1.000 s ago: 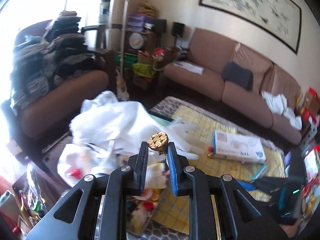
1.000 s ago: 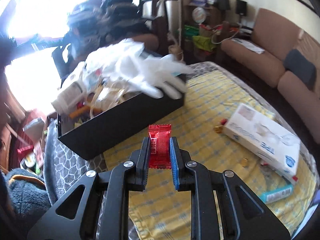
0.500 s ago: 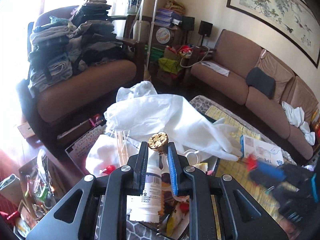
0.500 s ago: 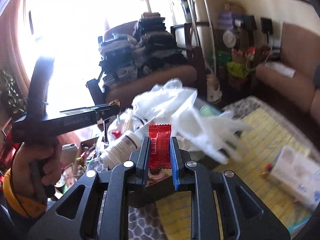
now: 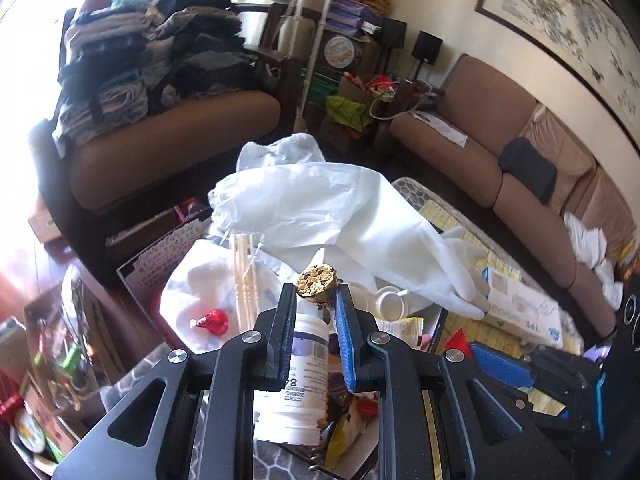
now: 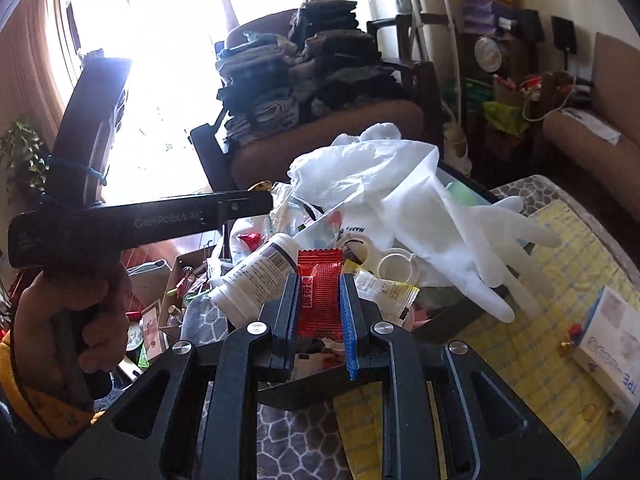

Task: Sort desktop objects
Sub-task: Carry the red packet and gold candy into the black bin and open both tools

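Observation:
My left gripper [image 5: 316, 294] is shut on a gold foil-wrapped candy [image 5: 317, 283], held above the heaped black box [image 6: 448, 318]. A red snack packet [image 6: 319, 290] stands upright in my right gripper [image 6: 319, 280], which is shut on it just in front of the same box. Inside the box lie a white pill bottle [image 5: 300, 376] on its side, white gloves [image 5: 340, 216], a red foil chocolate [image 5: 212, 322] and several wrappers. In the right wrist view the left gripper [image 6: 256, 200] reaches in from the left, with a hand [image 6: 76, 320] on its handle. The right gripper's blue pads [image 5: 500, 364] show in the left wrist view.
A white glove box [image 6: 612, 348] lies on the yellow checked cloth [image 6: 540, 320] at the right, with small candies [image 6: 566, 346] beside it. An armchair piled with folded clothes [image 5: 140, 60] stands behind the table, a brown sofa [image 5: 520, 184] to the right, floor clutter [image 5: 48, 360] to the left.
Both grippers have swung left from over the yellow cloth to the black box, each still carrying its item. The left one sank toward the box's contents.

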